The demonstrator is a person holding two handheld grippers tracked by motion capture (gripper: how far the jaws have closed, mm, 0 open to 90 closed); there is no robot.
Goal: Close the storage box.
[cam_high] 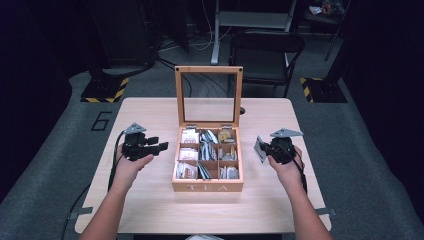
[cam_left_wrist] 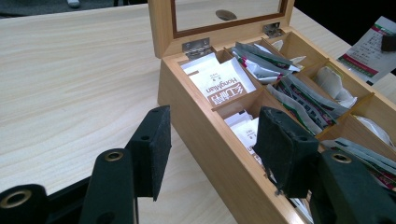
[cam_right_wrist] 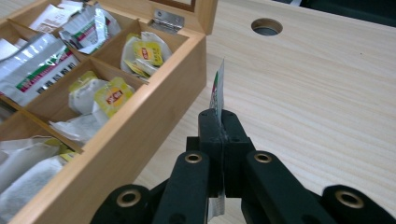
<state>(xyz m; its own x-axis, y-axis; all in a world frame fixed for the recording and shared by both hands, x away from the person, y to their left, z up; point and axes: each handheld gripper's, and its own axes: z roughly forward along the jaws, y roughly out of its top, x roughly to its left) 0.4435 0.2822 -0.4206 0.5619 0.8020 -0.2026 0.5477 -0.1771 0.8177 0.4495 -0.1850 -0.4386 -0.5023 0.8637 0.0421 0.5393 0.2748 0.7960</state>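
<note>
The right gripper has its jaws pressed flat together on a thin foil tea sachet, held edge-up just beside the right wall of the wooden tea box, above the table. The sachet looks very light, flat and floppy, with a slick wrapper, so it likely slips or bends if pinched at a corner; a firm pinch along one edge seems safest. The left gripper hangs part open and empty at the box's left side.
</note>
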